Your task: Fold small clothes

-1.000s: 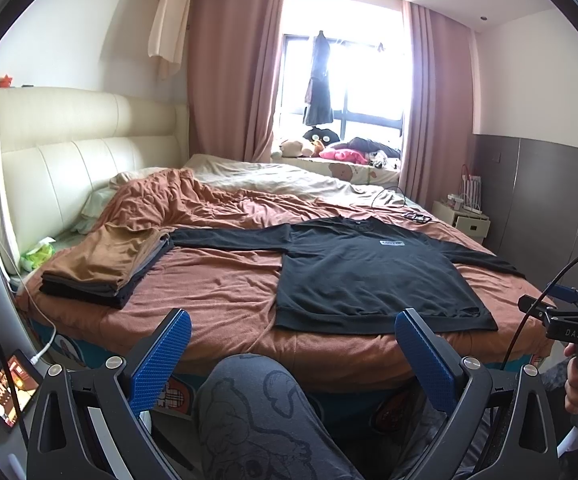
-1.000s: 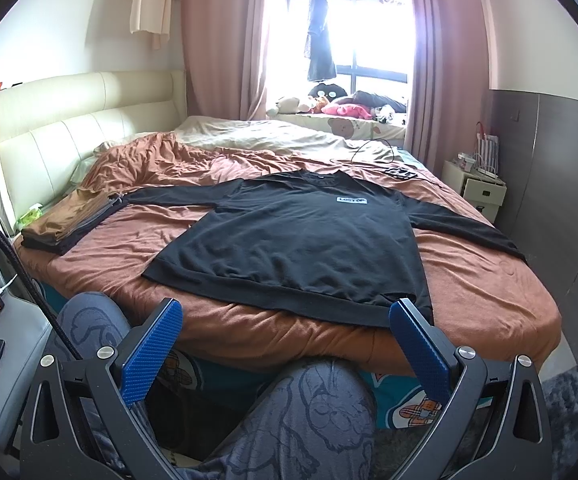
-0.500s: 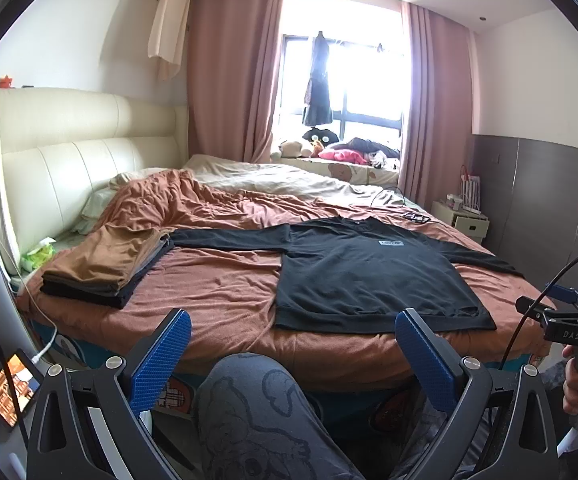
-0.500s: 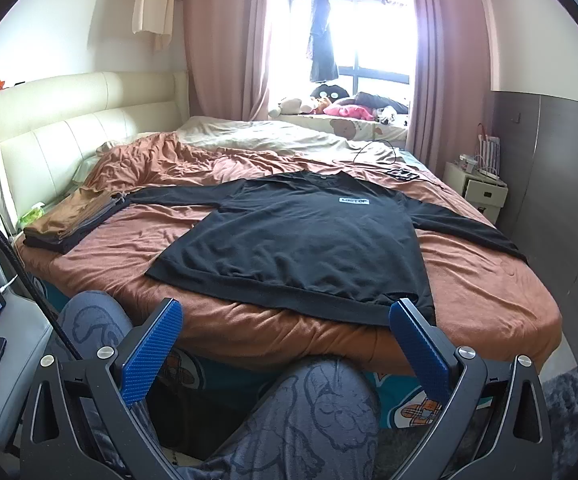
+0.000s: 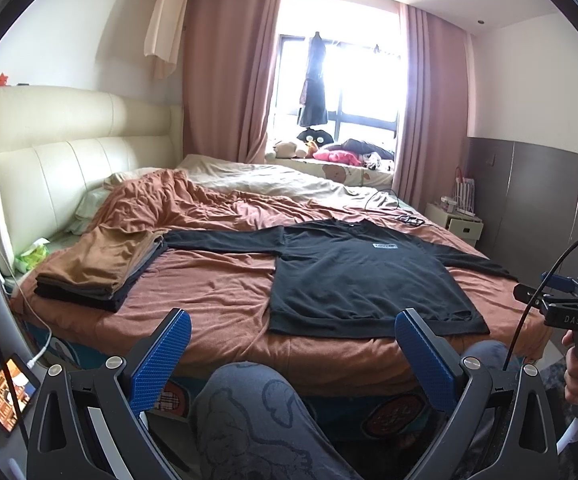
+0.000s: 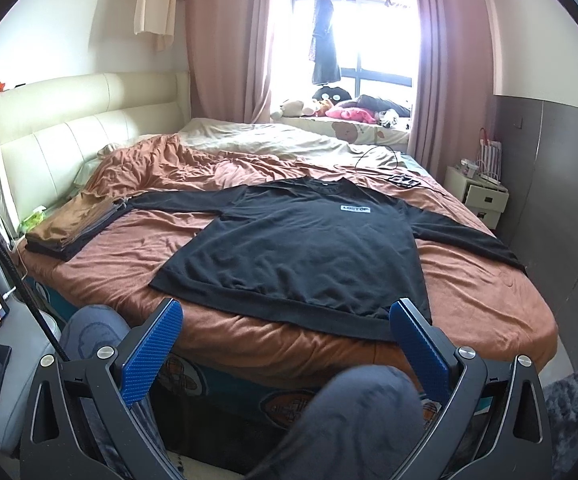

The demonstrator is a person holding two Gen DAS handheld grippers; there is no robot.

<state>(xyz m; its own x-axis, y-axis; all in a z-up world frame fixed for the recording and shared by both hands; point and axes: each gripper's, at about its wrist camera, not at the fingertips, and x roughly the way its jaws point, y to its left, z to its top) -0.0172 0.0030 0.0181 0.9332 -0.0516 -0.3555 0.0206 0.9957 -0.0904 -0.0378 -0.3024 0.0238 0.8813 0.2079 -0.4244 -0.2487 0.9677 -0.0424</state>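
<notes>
On bed (image 6: 469,292), black long-sleeve sweatshirt (image 6: 309,248) flat, sleeves spread; folded clothes stack (image 5: 101,268) beside left sleeve; person's knees (image 6: 353,408) between bed and both hand-held grippers, left (image 5: 293,354), right (image 6: 285,344), spread wide, empty.

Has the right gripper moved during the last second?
Yes. In its own view the bedside cabinet and black shirt sit lower, so the right gripper tilted slightly upward.

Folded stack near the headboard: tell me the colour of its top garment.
Tan-brown, on darker grey and black layers of the folded stack. It shows best in the left wrist view.
</notes>
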